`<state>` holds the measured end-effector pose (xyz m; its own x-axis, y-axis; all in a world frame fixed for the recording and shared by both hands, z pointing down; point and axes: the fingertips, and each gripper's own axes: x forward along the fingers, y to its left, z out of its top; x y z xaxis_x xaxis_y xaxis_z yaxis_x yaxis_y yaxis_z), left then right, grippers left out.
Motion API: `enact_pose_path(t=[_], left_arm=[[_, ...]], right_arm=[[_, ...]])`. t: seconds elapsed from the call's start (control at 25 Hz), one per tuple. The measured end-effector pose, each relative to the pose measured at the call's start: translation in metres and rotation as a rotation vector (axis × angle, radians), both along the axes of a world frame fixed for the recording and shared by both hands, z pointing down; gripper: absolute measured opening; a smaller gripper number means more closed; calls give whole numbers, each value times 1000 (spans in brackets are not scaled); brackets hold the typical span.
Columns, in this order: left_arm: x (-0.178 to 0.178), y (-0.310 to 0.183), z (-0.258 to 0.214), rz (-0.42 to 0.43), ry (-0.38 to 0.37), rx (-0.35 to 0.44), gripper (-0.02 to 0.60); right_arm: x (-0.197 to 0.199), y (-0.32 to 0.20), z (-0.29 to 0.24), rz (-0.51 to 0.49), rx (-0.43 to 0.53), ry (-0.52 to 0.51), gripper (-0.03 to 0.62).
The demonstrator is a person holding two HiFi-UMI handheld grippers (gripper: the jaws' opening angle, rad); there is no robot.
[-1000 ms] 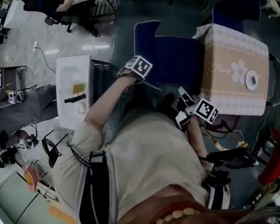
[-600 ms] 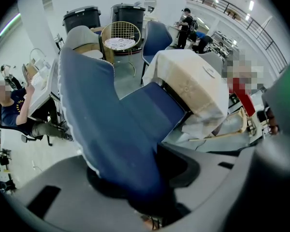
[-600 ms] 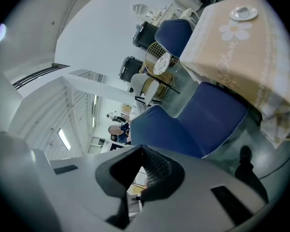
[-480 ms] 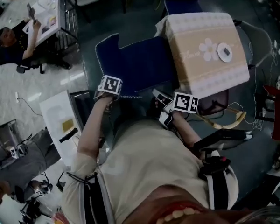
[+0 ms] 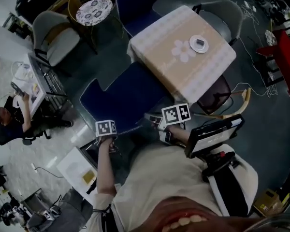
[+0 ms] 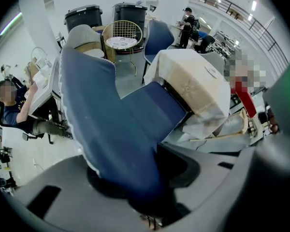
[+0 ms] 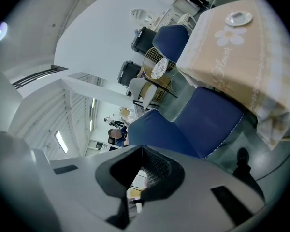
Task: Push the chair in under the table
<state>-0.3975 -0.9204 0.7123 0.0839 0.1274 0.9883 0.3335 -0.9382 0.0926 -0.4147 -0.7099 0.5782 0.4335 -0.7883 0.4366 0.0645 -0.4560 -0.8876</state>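
Nearest the person's body, the left gripper point(image 6: 147, 187) points straight down and pinches the top edge of the blue chair's point(image 5: 128, 95) backrest, the padded rim wedged between its jaws. The right gripper point(image 7: 144, 170) hovers just beside the other end of that backrest, its jaws pressed together on nothing.

The chair faces the table point(image 5: 166, 69). The front edge of its seat reaches the hanging cloth, and the left gripper view suggests it sits slightly under. Most of the seat and the whole backrest stand out in the open, so the push looks barely begun and nearly all of the travel remains.

On the tabletop sits a small plate point(image 5: 199, 42). Beyond the table stand other chairs point(image 5: 221, 9) and a round wire stand point(image 5: 93, 6).
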Motion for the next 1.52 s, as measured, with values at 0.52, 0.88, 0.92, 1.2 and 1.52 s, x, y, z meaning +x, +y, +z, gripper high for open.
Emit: enact_pose_path(t=[0.52, 0.88, 0.92, 1.2, 1.52], left_arm=[[-4, 20, -1, 4, 31, -35, 175], [-4, 34, 5, -20, -8, -40, 175], [2, 32, 7, -7, 14, -33, 175], [3, 36, 7, 16, 23, -40, 175], [3, 36, 4, -17, 72, -62, 175]], right_arm=[[-8, -6, -9, -17, 22, -9, 12], [-11, 23, -6, -5, -10, -8, 12], [-11, 25, -5, -1, -19, -5, 12], [-17, 27, -1, 14, -52, -30, 12], [-10, 16, -6, -4, -45, -1, 12]])
